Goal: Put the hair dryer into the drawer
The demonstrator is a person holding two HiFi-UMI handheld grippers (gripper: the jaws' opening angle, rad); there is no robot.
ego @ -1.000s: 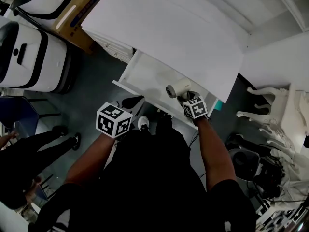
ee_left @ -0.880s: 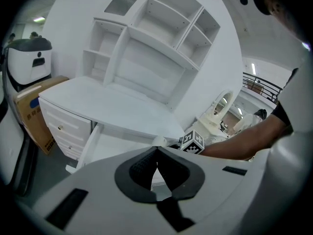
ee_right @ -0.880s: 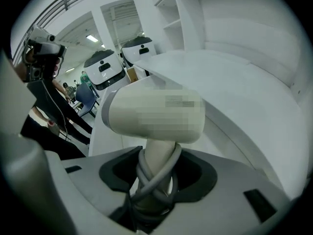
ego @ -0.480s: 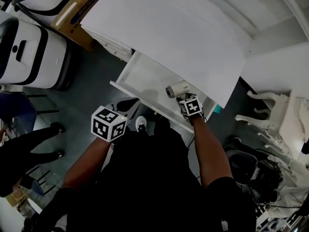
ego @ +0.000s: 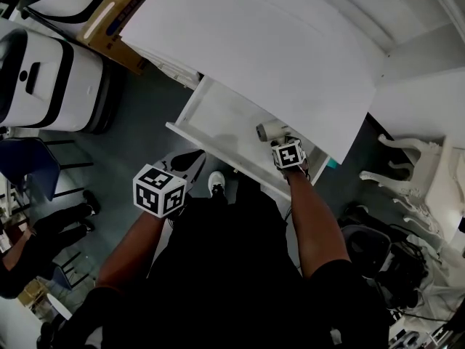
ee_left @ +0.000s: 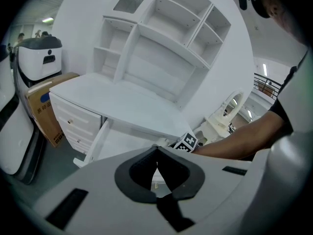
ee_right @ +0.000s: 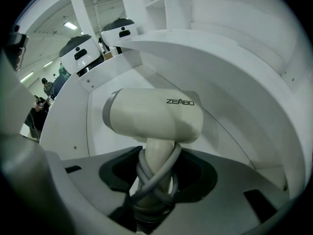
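We note right claw (ego: 282, 142) clamped on dryer (ego: 269, 130) handle, barrel crosswise, over open drawer (ego: 218, 111); left claw (ee_left: 156, 173) pinched empty, farther.

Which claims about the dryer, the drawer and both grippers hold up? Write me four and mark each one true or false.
1. The right gripper is clamped on the handle of the hair dryer. True.
2. The drawer is pushed shut. False: it stands pulled open, and the dryer is held over its inside.
3. The dryer's cord dangles loose. False: it is wound around the handle.
4. The left gripper carries nothing. True: its jaws are together with nothing between them.
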